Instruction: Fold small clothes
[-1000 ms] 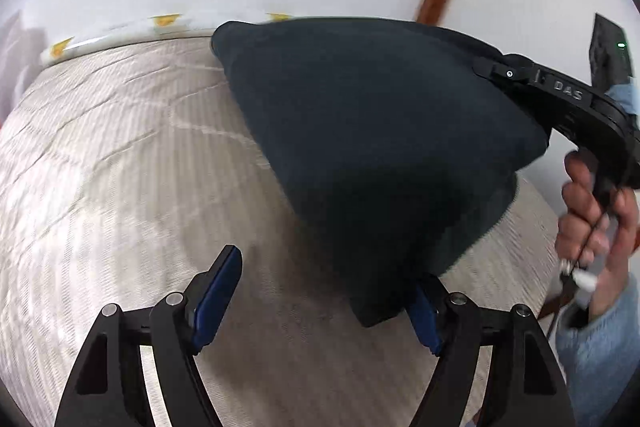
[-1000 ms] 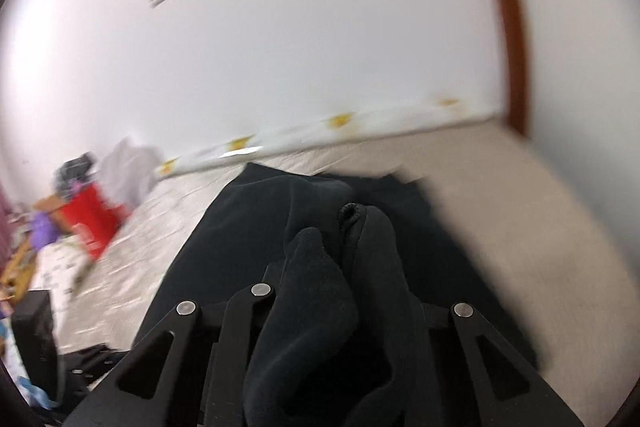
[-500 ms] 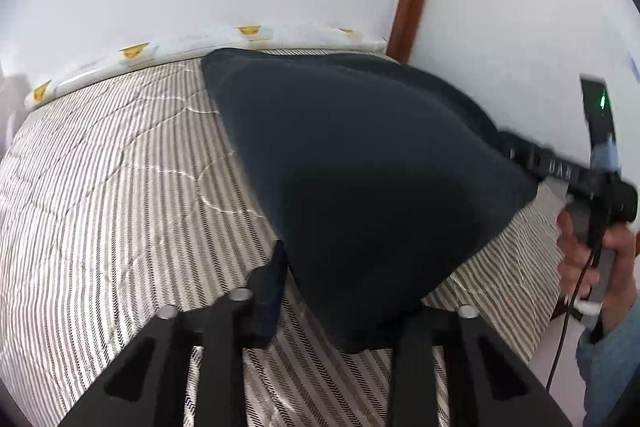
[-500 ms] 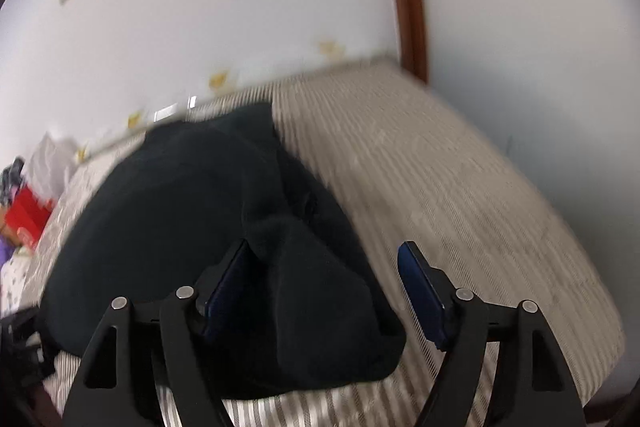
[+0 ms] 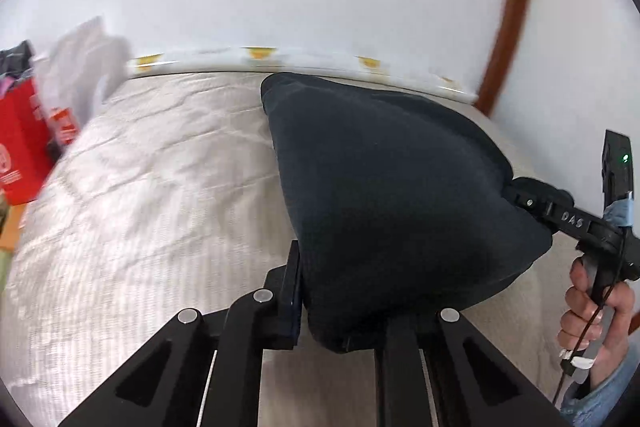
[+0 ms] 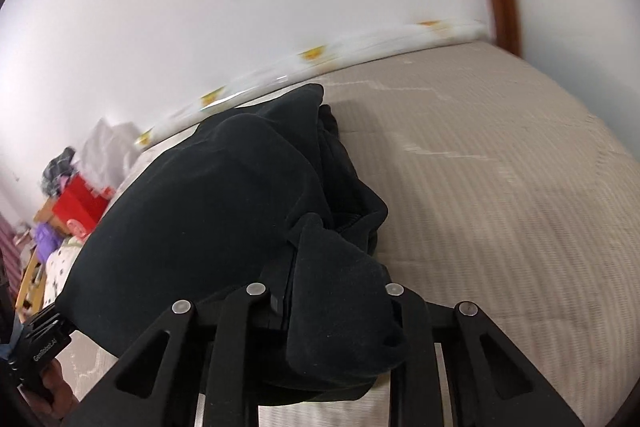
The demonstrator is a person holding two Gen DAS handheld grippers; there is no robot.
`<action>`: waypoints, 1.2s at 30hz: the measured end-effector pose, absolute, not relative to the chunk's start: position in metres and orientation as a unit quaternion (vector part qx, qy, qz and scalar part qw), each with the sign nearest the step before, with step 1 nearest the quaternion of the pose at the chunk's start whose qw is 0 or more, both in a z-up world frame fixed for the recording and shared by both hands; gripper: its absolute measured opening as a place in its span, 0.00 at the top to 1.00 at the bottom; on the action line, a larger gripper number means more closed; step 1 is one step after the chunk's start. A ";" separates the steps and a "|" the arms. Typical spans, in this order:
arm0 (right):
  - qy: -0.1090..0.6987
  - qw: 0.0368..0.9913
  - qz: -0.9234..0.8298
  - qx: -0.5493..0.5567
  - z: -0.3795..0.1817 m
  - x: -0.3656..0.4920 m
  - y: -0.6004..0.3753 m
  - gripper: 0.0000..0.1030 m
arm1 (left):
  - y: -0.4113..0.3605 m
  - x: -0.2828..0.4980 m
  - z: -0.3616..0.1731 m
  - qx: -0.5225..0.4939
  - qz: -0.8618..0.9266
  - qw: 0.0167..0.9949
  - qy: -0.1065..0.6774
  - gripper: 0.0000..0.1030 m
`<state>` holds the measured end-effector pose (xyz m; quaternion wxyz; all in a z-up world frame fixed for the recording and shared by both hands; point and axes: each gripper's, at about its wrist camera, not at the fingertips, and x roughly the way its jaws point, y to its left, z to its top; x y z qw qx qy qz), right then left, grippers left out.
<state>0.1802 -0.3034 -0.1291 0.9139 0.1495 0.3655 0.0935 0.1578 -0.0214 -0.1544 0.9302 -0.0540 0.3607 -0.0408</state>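
We've got both sets of jaws closing on a corner each of the dark garment [image 5: 392, 195], left gripper [image 5: 340, 323] and right gripper [image 6: 340, 311], holding it stretched just over the bed [image 5: 140, 187] so it can fold flat.

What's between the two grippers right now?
Only the dark garment, stretched from the left gripper to the right gripper, whose closing jaws each have cloth between them. Left wrist view shows it; striped bedcover lies beneath.
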 end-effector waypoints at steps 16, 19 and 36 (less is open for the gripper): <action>0.402 0.913 0.049 0.052 -0.121 0.125 -0.287 0.62 | 0.025 0.125 -0.166 -0.098 -0.037 0.909 0.402 0.84; 0.403 0.914 0.023 0.035 -0.114 0.110 -0.281 0.61 | 0.025 0.113 -0.156 -0.099 -0.036 0.909 0.402 0.84; 0.328 0.944 0.018 0.033 0.017 -0.003 -0.244 0.18 | 0.003 0.009 -0.034 -0.079 -0.030 0.947 0.310 0.34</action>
